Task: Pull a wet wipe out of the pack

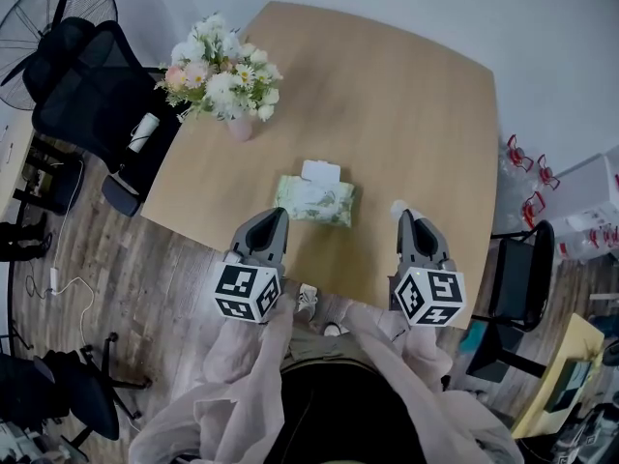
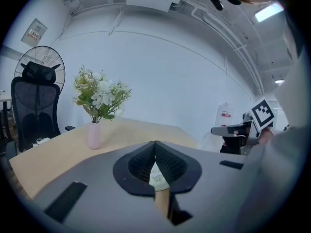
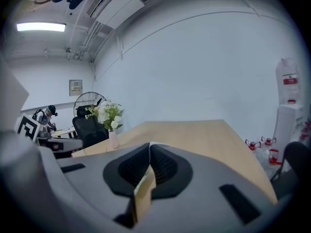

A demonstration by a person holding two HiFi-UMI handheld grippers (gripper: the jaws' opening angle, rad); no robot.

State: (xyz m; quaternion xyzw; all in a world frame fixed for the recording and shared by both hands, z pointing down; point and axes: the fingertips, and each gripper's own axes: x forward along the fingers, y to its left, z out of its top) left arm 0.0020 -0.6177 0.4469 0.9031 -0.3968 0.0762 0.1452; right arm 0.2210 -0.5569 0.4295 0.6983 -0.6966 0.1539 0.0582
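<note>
The green-patterned wet wipe pack [image 1: 314,201] lies flat on the wooden table [image 1: 406,114], near its front edge. A white rectangle [image 1: 320,171] sits at the pack's far side; whether it is a flap or a wipe I cannot tell. My left gripper [image 1: 278,213] hovers just in front of the pack's left end, jaws shut and empty [image 2: 155,142]. Through the slit below the tips I glimpse the pack [image 2: 158,179]. My right gripper [image 1: 404,215] is to the right of the pack and apart from it, jaws shut [image 3: 149,144]. A small white bit [image 1: 397,206] shows at its tip.
A pink vase of white flowers [image 1: 224,75] stands at the table's far left. A black office chair [image 1: 87,95] and a fan [image 1: 39,17] are left of the table. Another chair [image 1: 517,278] and red-handled bottles [image 1: 527,177] are on the right.
</note>
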